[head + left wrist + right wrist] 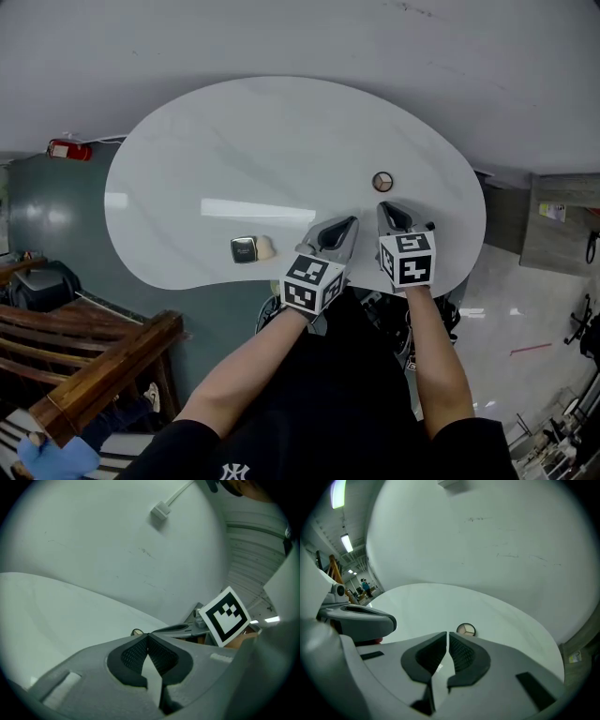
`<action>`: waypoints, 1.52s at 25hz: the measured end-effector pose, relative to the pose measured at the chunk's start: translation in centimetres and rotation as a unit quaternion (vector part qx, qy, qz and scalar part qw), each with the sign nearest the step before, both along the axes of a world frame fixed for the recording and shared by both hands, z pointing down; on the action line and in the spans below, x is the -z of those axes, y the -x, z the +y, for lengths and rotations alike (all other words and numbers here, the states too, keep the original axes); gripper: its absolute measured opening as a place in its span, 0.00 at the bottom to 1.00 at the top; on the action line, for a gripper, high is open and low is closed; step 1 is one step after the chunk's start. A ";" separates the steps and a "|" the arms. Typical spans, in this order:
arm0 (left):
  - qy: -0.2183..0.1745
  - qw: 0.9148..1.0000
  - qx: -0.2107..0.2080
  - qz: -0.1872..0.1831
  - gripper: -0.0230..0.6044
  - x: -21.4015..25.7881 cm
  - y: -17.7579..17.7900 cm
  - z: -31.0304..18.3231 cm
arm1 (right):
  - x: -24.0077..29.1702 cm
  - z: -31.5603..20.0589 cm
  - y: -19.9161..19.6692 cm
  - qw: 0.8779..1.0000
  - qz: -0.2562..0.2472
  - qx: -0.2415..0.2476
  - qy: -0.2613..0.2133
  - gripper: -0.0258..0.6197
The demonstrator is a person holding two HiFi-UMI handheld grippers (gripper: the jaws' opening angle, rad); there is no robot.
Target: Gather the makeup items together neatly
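Half hidden behind the left gripper (148, 635), middle of the left gripper view: small round tan makeup pot (136, 632). Cut off at head view's left edge: brown wooden bench (103, 367).

From here the table (187, 169) looks smooth and white with faint marble-like veins, glossy enough to carry a bright streak of light. The left gripper (148, 634) and right gripper (447, 633) look like matt grey plastic. Their pads (464, 654) are dark, rubbery and finely cross-hatched. The square compact (245, 249) shines like polished metal, while the sponge (266, 247) looks soft and dull. The round compact (382, 182) has a dark rim. The bench (94, 347) is varnished brown wood.
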State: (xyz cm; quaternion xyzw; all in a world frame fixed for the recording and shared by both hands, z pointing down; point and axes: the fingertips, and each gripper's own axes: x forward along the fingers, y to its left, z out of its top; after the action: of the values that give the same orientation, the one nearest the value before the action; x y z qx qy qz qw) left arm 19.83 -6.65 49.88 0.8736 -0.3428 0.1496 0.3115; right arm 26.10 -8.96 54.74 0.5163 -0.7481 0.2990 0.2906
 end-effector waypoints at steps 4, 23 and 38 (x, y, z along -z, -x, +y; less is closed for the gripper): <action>0.008 1.000 0.011 -0.006 0.05 -0.8 -0.3 -0.6 | -1.4 -1.0 -0.2 1.000 0.004 0.024 0.016 0.22; 0.030 0.998 0.054 -0.024 0.05 -3.7 0.2 -3.1 | -6.9 -4.9 -2.0 0.994 0.057 0.052 0.071 0.46; 0.036 0.997 0.069 -0.025 0.05 -3.9 1.4 -2.8 | -7.6 -5.5 -1.6 0.992 0.080 0.062 0.077 0.38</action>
State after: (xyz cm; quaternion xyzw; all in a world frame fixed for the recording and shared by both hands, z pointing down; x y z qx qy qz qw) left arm 18.40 -9.46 53.73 0.8320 -0.4043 0.1622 0.3434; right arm 27.66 -14.41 62.32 0.4671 -0.7279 0.2944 0.4066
